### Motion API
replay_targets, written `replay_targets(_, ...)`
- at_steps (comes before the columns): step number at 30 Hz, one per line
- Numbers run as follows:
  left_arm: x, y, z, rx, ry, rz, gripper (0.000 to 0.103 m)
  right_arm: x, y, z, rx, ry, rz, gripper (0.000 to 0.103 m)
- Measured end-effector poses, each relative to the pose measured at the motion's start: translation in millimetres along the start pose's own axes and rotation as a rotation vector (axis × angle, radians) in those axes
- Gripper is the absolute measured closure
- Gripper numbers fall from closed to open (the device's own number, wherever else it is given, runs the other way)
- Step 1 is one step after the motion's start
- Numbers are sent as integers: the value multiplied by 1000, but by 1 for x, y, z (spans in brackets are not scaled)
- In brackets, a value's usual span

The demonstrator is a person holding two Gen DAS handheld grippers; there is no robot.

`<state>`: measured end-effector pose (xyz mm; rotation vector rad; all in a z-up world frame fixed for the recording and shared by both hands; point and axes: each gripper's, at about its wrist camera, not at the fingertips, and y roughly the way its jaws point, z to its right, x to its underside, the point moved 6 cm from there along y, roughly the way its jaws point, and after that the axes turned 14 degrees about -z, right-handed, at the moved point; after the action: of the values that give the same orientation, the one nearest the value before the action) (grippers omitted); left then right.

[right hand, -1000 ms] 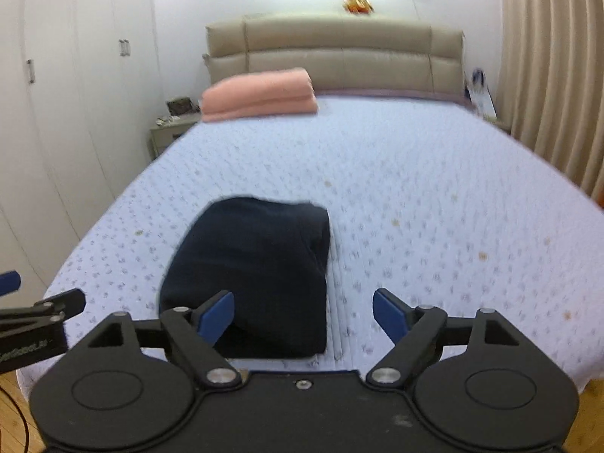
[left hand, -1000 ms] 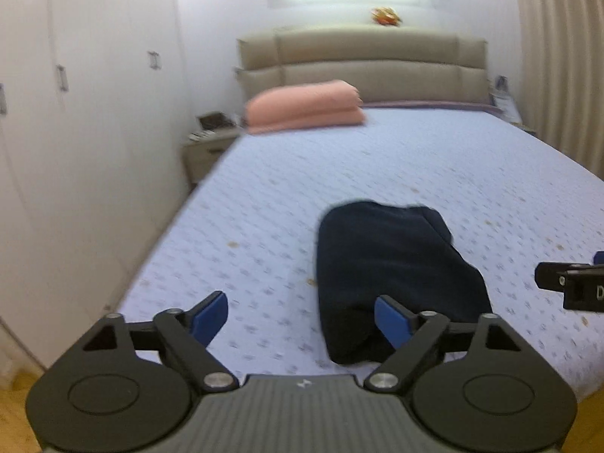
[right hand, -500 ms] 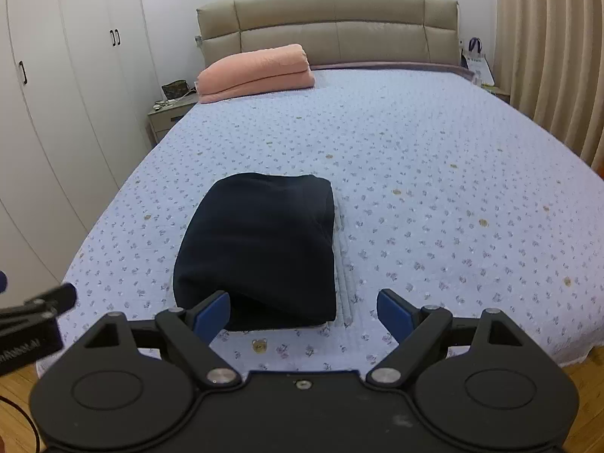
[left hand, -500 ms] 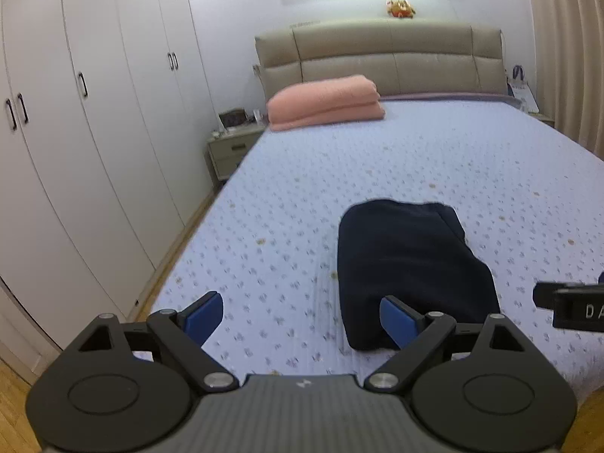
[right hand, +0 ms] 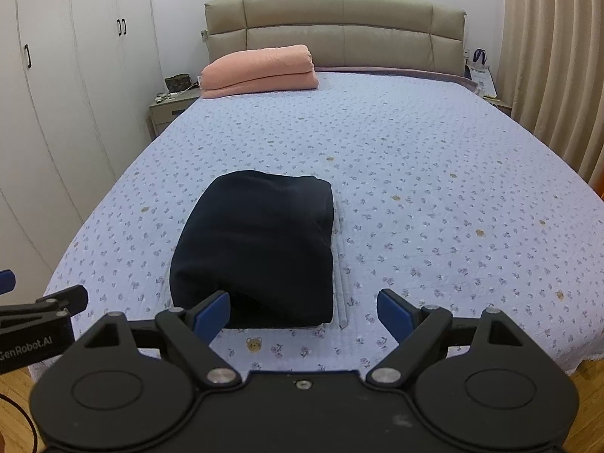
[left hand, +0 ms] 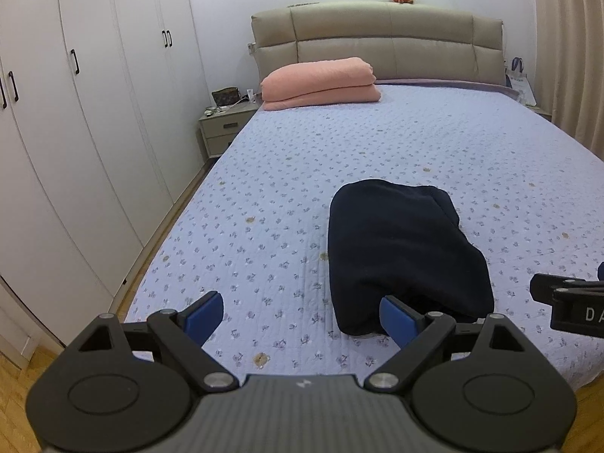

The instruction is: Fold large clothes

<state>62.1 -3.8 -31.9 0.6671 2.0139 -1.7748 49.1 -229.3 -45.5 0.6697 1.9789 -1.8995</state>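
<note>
We are holding both claws, left claw [left hand: 302, 315] and right claw [right hand: 304, 311], wide and empty; the dark garment [right hand: 256, 249] looks folded, so pressing gently should flatten it.

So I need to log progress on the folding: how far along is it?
It looks finished. The dark garment lies in a compact folded bundle near the foot of the bed. Nothing is in hand: the left gripper and right gripper are both open and empty, short of the bundle. No unfolded clothing is visible; the pink blanket by the headboard is also folded.
</note>
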Motion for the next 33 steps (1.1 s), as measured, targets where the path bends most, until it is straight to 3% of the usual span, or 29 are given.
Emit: replay_targets(33, -1, -4, -9, 8, -22, -13, 11, 1, -7, -7, 4, -22, 3, 3)
